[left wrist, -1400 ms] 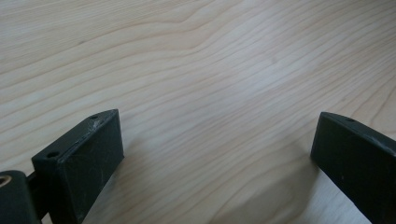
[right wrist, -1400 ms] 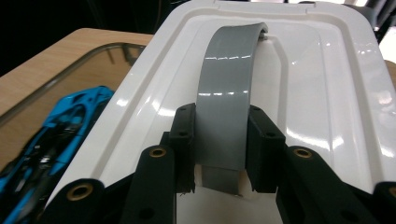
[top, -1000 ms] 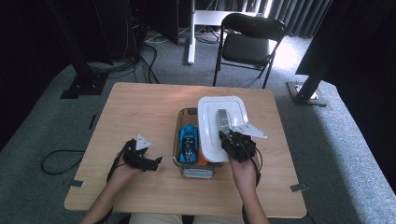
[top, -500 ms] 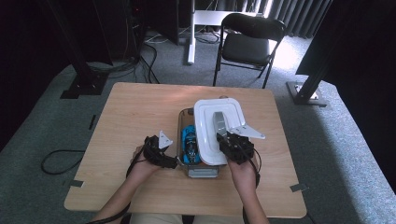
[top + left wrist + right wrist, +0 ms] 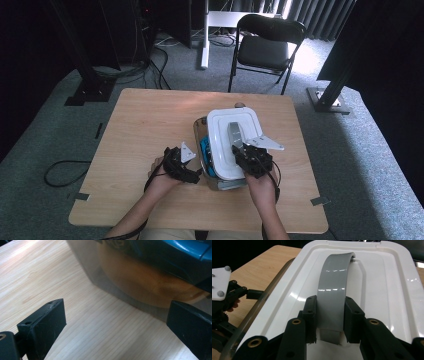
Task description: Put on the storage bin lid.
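A clear plastic bin (image 5: pixel 199 131) stands mid-table with a blue object (image 5: pixel 206 155) inside. A white lid (image 5: pixel 220 150) with a grey arched handle (image 5: pixel 234 133) lies across most of the bin, leaving a strip at its left uncovered. My right gripper (image 5: pixel 244 151) is shut on the handle (image 5: pixel 334 287), its jaws pressing both sides of the grey strap (image 5: pixel 330 315) above the lid (image 5: pixel 384 290). My left gripper (image 5: pixel 193 175) is open, low beside the bin's near left wall (image 5: pixel 120 280), with bare table between its jaws (image 5: pixel 117 325). Blue plastic (image 5: pixel 175 252) shows through the wall.
The wooden table (image 5: pixel 140 120) has free room to the left and behind the bin. A black folding chair (image 5: pixel 265 50) stands beyond the far edge. Black stand feet and cables lie on the carpet. The bin's rim (image 5: pixel 262 307) shows left of the lid.
My left gripper has slid right across the table up to the bin's side. The lid, held by the right gripper, has shifted left and nearer, covering more of the bin.
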`<move>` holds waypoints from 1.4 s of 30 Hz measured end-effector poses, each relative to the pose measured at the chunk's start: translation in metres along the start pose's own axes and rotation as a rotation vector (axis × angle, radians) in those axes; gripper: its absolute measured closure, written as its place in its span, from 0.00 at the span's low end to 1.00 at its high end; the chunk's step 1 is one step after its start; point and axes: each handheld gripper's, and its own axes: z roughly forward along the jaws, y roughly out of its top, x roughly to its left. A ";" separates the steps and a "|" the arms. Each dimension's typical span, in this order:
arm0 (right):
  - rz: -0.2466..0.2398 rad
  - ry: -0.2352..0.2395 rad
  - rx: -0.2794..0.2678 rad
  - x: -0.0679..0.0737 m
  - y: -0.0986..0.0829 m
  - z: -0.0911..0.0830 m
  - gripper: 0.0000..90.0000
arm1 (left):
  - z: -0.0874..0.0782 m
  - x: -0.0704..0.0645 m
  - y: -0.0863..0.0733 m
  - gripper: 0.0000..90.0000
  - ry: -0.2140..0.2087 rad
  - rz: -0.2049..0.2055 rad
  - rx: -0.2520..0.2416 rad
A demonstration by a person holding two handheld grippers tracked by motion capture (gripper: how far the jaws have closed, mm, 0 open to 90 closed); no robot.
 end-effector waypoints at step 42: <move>-0.079 0.140 0.091 0.001 0.002 0.024 0.75 | 0.002 -0.003 -0.003 0.03 -0.031 -0.014 0.015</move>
